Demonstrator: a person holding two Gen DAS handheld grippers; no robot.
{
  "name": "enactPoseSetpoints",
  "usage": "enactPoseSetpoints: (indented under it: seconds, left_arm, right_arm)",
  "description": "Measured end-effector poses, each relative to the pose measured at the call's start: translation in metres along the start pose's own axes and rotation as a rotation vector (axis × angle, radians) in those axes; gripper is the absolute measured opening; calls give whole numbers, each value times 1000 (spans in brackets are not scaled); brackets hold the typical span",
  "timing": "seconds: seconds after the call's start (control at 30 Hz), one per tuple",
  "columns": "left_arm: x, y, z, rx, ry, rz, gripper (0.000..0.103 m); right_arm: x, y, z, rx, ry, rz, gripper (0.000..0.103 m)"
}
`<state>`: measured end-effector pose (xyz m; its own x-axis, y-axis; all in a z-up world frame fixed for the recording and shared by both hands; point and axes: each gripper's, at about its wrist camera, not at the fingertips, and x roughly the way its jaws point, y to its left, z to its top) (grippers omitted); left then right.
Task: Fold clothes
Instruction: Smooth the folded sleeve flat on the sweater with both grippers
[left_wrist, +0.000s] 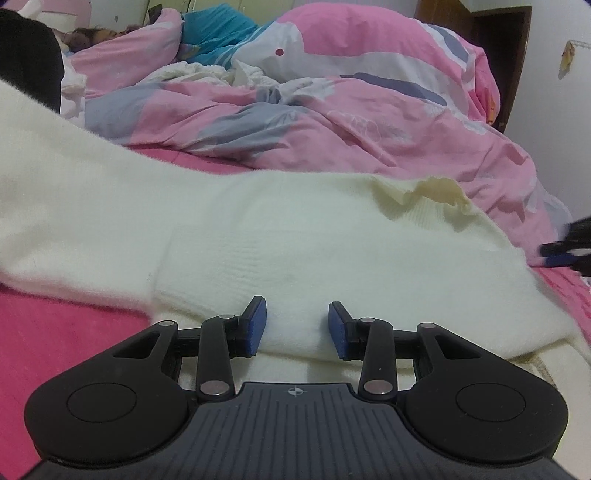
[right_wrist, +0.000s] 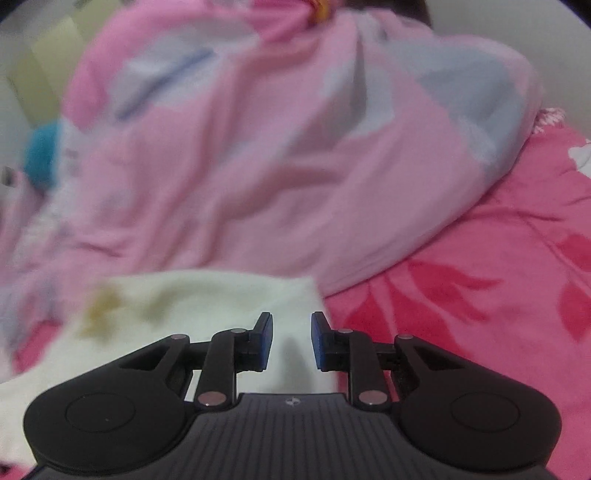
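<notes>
A cream knitted sweater (left_wrist: 258, 229) lies across the pink bed sheet (left_wrist: 55, 332), one sleeve running up to the left. My left gripper (left_wrist: 297, 326) sits on its near edge with a thick fold of the knit pinched between the blue pads. In the right wrist view the sweater (right_wrist: 192, 302) fills the lower left, blurred, with yellowish marks on it. My right gripper (right_wrist: 292, 341) has narrow jaws with a ridge of the sweater's edge gripped between them. The right gripper (left_wrist: 565, 249) also shows as a dark blur at the sweater's right edge.
A rumpled pink, white and grey duvet (left_wrist: 332, 110) is heaped behind the sweater and reaches close to it. A teal cloth (left_wrist: 218, 33) and a black garment (left_wrist: 29, 59) lie at the back left. Flower-print pink sheet (right_wrist: 480, 295) extends to the right.
</notes>
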<state>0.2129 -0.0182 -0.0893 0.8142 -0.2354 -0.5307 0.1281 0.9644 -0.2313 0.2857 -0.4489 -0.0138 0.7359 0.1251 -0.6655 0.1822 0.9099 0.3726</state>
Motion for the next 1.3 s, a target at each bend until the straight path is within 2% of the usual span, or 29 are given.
enactPoseSetpoints:
  seconds: [0.1,0.17,0.23,0.3,0.33,0.4,0.5,0.53,0.6,0.63,0.73,0.8,0.87,0.93,1.03,1.07,1.13,1.17,1.2,1.27,1.3]
  left_arm:
    - [0,2,0,-11,1,-7,38]
    - [0,1,0,-6,1,-4,38]
    - [0,1,0,-9,1,-6,38]
    - [-1,4,0,-21,0,-14,38]
    - [-1,6,0,-31,-1,-22,38]
    - [-1,9,0,-46,-4,-32,38]
    - [-1,8,-1,-48,-5,-34,38]
    - [-1,9,-1,-50,-6,-36,38]
    - [-1,11,0,-64,-4,-46,38]
    - [-2,12,0,-69,-6,-50,38]
    - [-2,14,0,-79,-10,-58,38]
    - [-2,15,0,-83,-13,-61,38]
    - [-2,15,0,-89,-13,-64,38]
    - [-3,16,-1,-93,-14,-68,38]
    - [-3,18,-1,-105,-16,-75,38]
    - [-3,19,-1,-110,-17,-78,38]
    - [-3,21,-1,-119,-16,-84,38]
    - [-2,21,-1,-124,-16,-86,38]
    - [-2,22,0,-130,-15,-86,37]
    - [-3,24,3,-156,-27,-85,38]
    - [-3,26,5,-170,-33,-84,38]
  right_arm:
    - [-22,9,-30,-109,67,45,23]
    - [5,11,-59,-214,160,-23,22]
    - [3,14,-68,-289,108,-23,22]
    - [-14,19,-59,-205,113,-27,24]
    - [-30,25,-60,-189,100,27,24]
    - [-54,36,-77,-235,35,82,24]
    - [-24,38,-112,-289,79,23,24]
    - [-26,39,-121,-319,22,24,24]
    - [-36,48,-112,-291,36,-12,24]
    - [-46,55,-107,-253,37,1,26]
    - [-61,71,-122,-284,-6,82,26]
    - [-41,82,-146,-358,44,57,27]
    - [-34,92,-165,-442,2,9,28]
    - [-39,109,-152,-429,22,-30,30]
    - [-44,124,-138,-371,-14,94,29]
    - [-36,131,-137,-370,-23,102,29]
    - [-5,140,-141,-384,21,116,29]
    - [11,141,-147,-391,46,97,29]
    - [18,142,-151,-400,17,90,29]
    - [9,153,-146,-388,16,67,31]
    - [2,155,-143,-367,12,113,31]
